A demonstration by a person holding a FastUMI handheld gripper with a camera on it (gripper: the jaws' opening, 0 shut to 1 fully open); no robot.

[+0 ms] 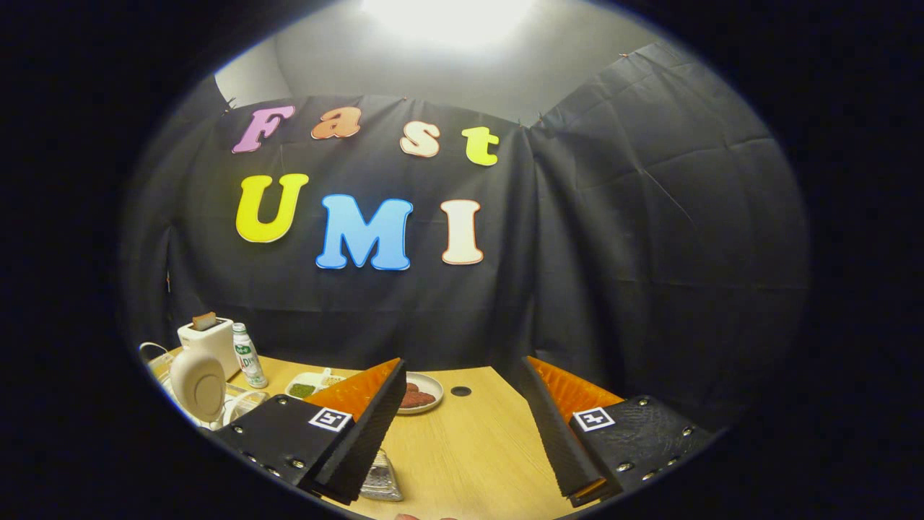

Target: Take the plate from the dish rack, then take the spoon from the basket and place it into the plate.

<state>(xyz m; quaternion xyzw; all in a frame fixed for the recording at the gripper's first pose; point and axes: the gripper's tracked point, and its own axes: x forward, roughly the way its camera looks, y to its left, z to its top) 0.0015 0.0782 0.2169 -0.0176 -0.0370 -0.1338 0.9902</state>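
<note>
1. Gripper hangs above a wooden table, jaws spread wide with nothing between them but bare tabletop.
2. Beyond the left finger sits a small plate holding dark red pieces, partly hidden by that finger.
3. Farther left stand a white tray with green contents, a small bottle, a white toaster and a cream plate upright in a dish rack.
4. A clear faceted object lies just inside the left finger.
5. A dark round hole marks the table ahead of the jaws.
</note>
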